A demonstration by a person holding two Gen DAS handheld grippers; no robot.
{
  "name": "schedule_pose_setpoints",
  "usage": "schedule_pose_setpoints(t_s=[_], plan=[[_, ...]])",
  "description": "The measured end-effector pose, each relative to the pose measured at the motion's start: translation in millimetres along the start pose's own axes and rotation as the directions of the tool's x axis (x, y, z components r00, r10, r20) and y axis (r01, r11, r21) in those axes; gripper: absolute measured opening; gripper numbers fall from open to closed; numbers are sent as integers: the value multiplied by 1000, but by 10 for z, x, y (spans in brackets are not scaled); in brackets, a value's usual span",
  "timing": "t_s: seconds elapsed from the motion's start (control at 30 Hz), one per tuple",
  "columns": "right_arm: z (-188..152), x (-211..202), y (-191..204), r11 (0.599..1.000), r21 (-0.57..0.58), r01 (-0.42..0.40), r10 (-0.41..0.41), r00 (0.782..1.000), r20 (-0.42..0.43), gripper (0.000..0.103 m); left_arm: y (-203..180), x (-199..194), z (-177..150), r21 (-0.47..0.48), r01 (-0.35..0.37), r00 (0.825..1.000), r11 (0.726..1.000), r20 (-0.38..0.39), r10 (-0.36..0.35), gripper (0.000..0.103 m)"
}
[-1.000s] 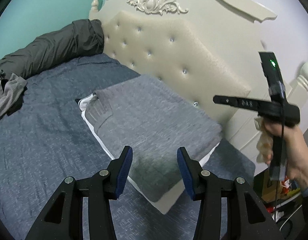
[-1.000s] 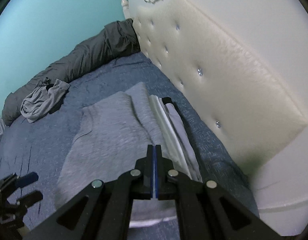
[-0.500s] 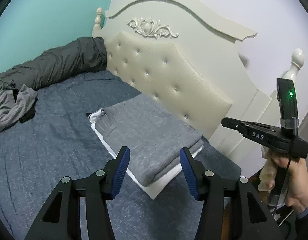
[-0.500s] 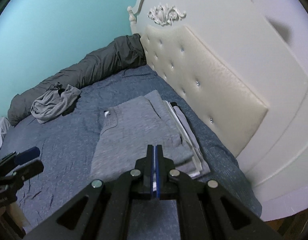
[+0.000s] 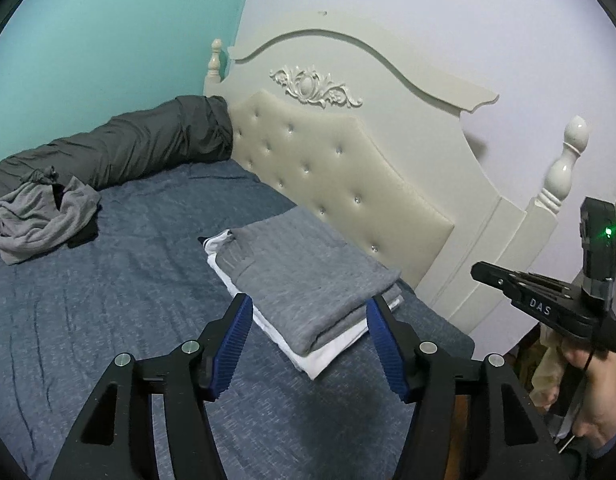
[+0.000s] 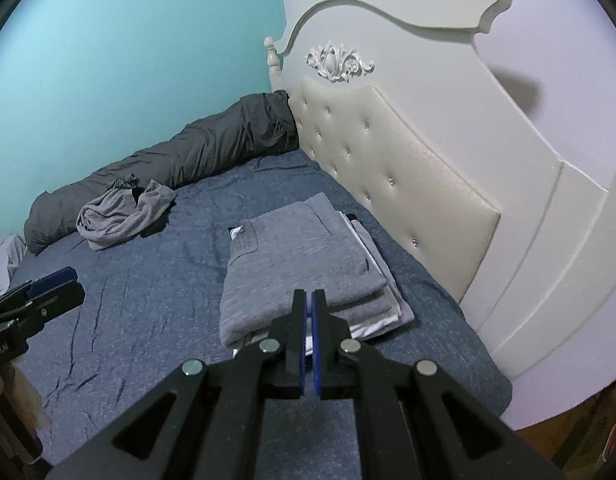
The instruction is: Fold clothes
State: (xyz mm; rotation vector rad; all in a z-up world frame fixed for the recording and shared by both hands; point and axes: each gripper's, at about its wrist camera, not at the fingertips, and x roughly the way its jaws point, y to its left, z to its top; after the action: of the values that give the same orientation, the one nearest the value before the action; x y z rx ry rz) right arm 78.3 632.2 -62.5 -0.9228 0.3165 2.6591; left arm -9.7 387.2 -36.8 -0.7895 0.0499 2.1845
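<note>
The folded grey garment (image 5: 308,280) lies on top of a short stack with white cloth (image 5: 320,354) beneath it, on the bed (image 5: 107,312) close to the headboard (image 5: 348,176) and near the bed's side edge. A crumpled grey garment (image 5: 39,216) sits well apart, toward the far side of the bed by the dark rolled bedding (image 5: 127,148) along the turquoise wall.

The left gripper (image 5: 308,340) hangs above the stack's near end with its jaws opening and nothing between them; the cloth seen through the gap lies below, untouched. The right gripper (image 6: 309,312) has its pads pressed together on nothing, also clear of the stack.

Judging from this, the stack looks finished and the crumpled piece is likely next. The risks: a low sweep across the bed could catch the top layer's loose collar end and drag the fold open, and the stack sits close enough to the side edge that a nudge might tip it off.
</note>
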Motion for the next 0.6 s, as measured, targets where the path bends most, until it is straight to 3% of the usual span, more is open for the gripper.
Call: schedule_pose_setpoints(t_s=[0.37,0.6], plan=[[-234,-474,136,999,39,24,-25,999,41,3,-183,-356,-102,36,-1,1000,999,17,0,70],[-400,-751,258,998,52,28,-32,997,71,20,-248,-522,-213,56,-7,1000,998,22,6,76]])
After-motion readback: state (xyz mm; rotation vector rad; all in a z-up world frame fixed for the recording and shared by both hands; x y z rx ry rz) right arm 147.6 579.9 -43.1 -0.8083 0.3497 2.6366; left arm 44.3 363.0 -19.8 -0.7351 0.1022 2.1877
